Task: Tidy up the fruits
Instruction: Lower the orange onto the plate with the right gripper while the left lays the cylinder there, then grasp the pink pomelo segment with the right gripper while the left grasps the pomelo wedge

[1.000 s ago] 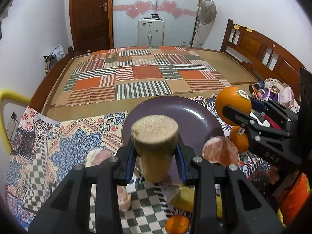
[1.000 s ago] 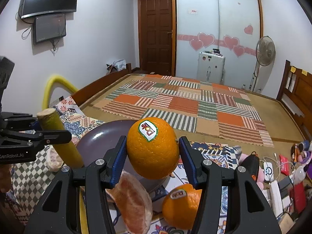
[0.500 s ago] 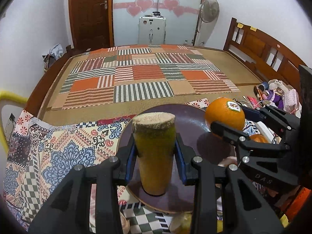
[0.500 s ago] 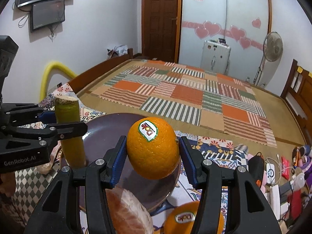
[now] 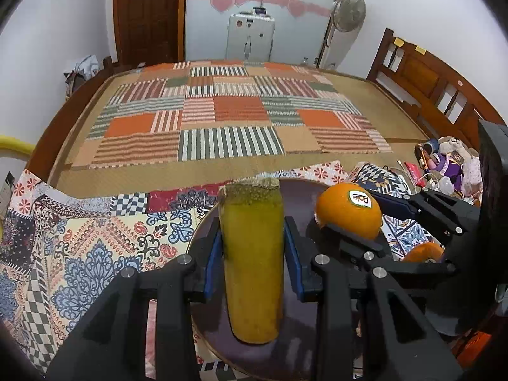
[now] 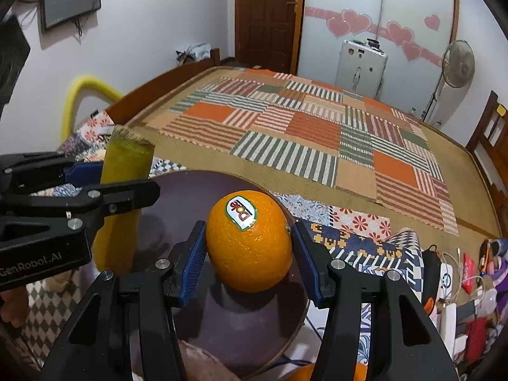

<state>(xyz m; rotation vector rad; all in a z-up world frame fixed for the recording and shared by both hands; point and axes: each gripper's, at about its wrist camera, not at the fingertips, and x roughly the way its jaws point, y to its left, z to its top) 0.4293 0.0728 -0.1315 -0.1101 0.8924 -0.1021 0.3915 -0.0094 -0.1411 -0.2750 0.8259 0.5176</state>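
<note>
My left gripper (image 5: 252, 250) is shut on a yellow-green cut fruit piece (image 5: 252, 266), standing upright with its lower end on the dark purple plate (image 5: 304, 190). It also shows in the right wrist view (image 6: 123, 171). My right gripper (image 6: 249, 254) is around a stickered orange (image 6: 249, 241) that rests on the plate (image 6: 190, 190); a small gap shows between the blue pads and the fruit. The orange also shows in the left wrist view (image 5: 347, 214), to the right of the yellow piece.
A second orange (image 5: 424, 252) lies right of the plate. A peeled pinkish fruit (image 6: 203, 362) lies at the plate's near edge. The patterned cloth (image 5: 95, 238) covers the surface; a striped mat (image 5: 222, 120) lies beyond. Clutter (image 6: 460, 292) sits at the right.
Both grippers have come down over the plate. The yellow piece now stands on it and the orange now rests on it, with the right jaws slightly parted.
</note>
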